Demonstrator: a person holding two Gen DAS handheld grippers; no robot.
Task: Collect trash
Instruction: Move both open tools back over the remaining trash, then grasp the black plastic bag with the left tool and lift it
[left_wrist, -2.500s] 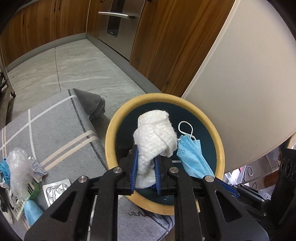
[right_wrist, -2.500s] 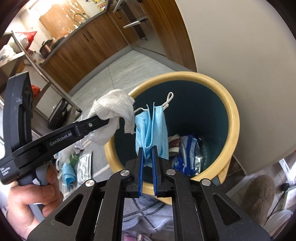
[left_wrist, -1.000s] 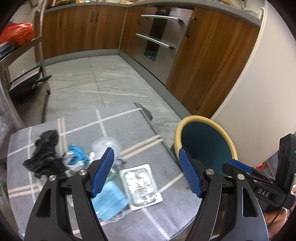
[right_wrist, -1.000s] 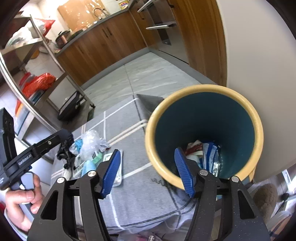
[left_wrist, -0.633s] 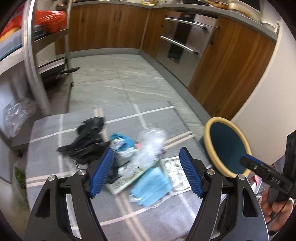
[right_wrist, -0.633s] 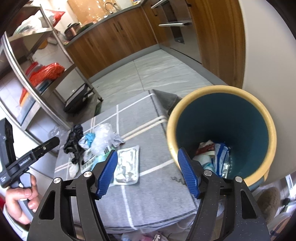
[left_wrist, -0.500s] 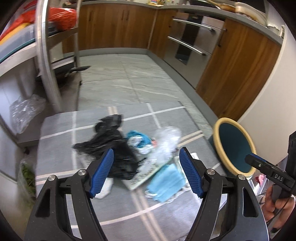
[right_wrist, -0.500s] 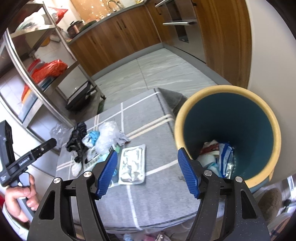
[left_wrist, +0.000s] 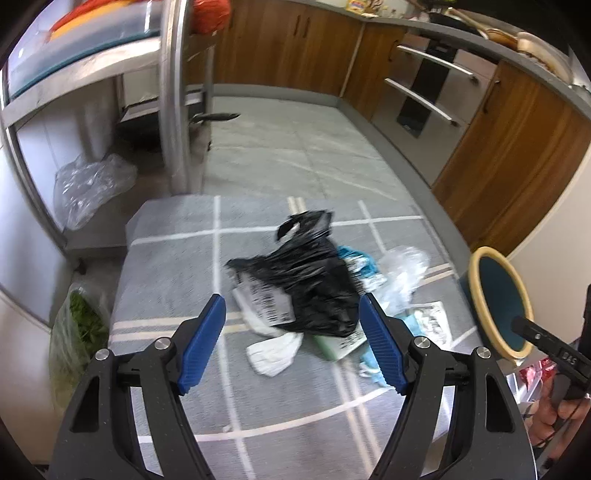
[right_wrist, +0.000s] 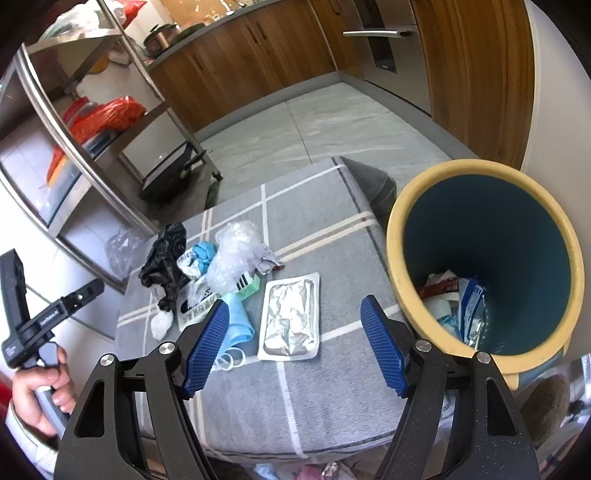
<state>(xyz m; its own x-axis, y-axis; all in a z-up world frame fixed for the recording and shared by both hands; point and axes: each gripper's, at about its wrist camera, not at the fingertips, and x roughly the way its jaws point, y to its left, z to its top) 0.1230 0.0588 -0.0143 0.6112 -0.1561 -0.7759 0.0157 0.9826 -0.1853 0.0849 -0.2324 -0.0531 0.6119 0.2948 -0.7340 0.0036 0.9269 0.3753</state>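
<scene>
A pile of trash lies on the grey striped cloth (right_wrist: 314, 221): a black plastic bag (left_wrist: 306, 280), a white tissue (left_wrist: 273, 352), crumpled clear plastic (right_wrist: 236, 254), a blue mask (right_wrist: 236, 325) and a foil blister pack (right_wrist: 290, 321). My left gripper (left_wrist: 291, 339) hovers open just short of the black bag and tissue, holding nothing. My right gripper (right_wrist: 295, 347) hangs above the blister pack, its jaws opening with nothing between them. The yellow-rimmed bin (right_wrist: 395, 236) stands to its right with wrappers (right_wrist: 454, 295) at the bottom.
A steel shelf rack (right_wrist: 74, 147) stands beyond the cloth's far left side, with a clear bag (left_wrist: 88, 184) on its low shelf. A bag of greens (left_wrist: 77, 332) sits left of the cloth. Wooden cabinets (left_wrist: 498, 166) and a white wall flank the bin.
The tissue and mask that the grippers held over the bin are gone from the jaws. My left gripper swung away from the bin to the trash pile. My right gripper drew back and widened.
</scene>
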